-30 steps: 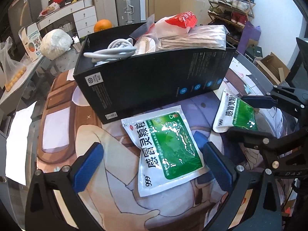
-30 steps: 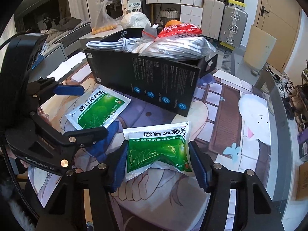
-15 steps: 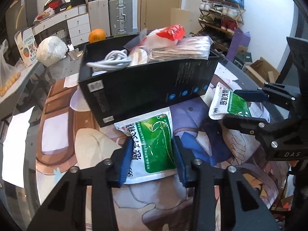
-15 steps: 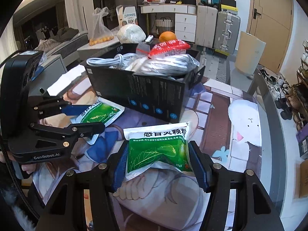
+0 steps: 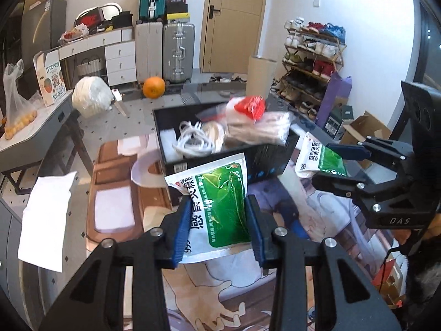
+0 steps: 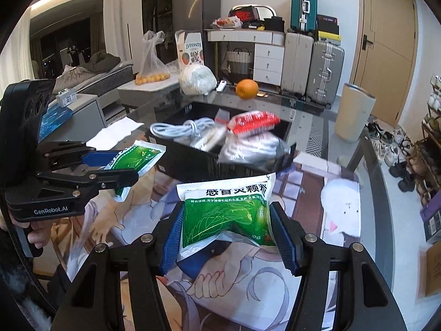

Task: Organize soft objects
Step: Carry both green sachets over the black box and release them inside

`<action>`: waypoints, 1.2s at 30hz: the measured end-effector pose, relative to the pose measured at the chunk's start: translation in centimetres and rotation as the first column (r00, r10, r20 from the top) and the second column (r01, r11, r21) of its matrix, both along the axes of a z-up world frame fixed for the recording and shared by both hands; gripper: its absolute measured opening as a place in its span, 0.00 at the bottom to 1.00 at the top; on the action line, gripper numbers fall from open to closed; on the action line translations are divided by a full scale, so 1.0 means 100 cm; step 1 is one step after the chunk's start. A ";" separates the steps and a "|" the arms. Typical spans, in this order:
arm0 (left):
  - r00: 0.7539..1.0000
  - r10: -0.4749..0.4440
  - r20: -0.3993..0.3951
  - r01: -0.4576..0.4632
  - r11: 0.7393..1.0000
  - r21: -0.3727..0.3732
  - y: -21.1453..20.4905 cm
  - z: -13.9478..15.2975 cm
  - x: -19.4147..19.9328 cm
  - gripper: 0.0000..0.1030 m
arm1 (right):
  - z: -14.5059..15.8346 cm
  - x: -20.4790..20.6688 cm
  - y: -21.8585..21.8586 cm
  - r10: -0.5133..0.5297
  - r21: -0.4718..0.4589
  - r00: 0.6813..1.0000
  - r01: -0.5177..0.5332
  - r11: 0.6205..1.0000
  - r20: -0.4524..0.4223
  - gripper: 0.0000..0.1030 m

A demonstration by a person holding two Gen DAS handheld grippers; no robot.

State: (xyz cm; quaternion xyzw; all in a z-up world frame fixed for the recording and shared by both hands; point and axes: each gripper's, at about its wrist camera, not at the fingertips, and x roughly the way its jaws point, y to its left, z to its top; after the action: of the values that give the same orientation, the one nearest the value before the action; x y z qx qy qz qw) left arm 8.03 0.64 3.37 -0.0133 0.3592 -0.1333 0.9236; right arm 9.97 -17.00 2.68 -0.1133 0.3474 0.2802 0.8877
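My left gripper [image 5: 217, 220] is shut on a green-and-white medicine pouch [image 5: 217, 201] and holds it above the printed mat, just in front of the black box [image 5: 264, 162]. My right gripper [image 6: 226, 231] is shut on a second green pouch [image 6: 226, 215], also lifted off the mat. Each gripper shows in the other's view with its pouch: the right one [image 5: 339, 162] to the right of the box, the left one [image 6: 121, 165] to its left. The box holds a white cable [image 5: 193, 140], a red-topped bag [image 5: 248, 107] and a pack of white cloth [image 5: 259, 129].
An orange [image 5: 154, 87] and a white bundle [image 5: 89, 100] sit on the glass table behind the box. A white paper [image 5: 46, 215] lies at the left edge. A side desk, suitcases [image 5: 177, 52] and a shoe rack [image 5: 311, 66] stand around the table.
Both grippers have closed on their pouches and lifted them off the mat. The left gripper was open a second ago. Both have risen, so the box now looks lower and farther.
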 end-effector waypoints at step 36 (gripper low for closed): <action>0.999 0.011 -0.034 -0.014 0.998 -0.068 0.024 0.016 0.114 0.36 | 0.014 0.096 0.077 0.124 -0.201 0.990 -0.108 0.974 0.068 0.59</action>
State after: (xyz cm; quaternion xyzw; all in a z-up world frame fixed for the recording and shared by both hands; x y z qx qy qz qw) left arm 19.38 3.08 4.97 -0.0492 0.3700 -0.1394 0.9172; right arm 19.57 -9.34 4.04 -0.2316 0.3304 0.2911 0.8675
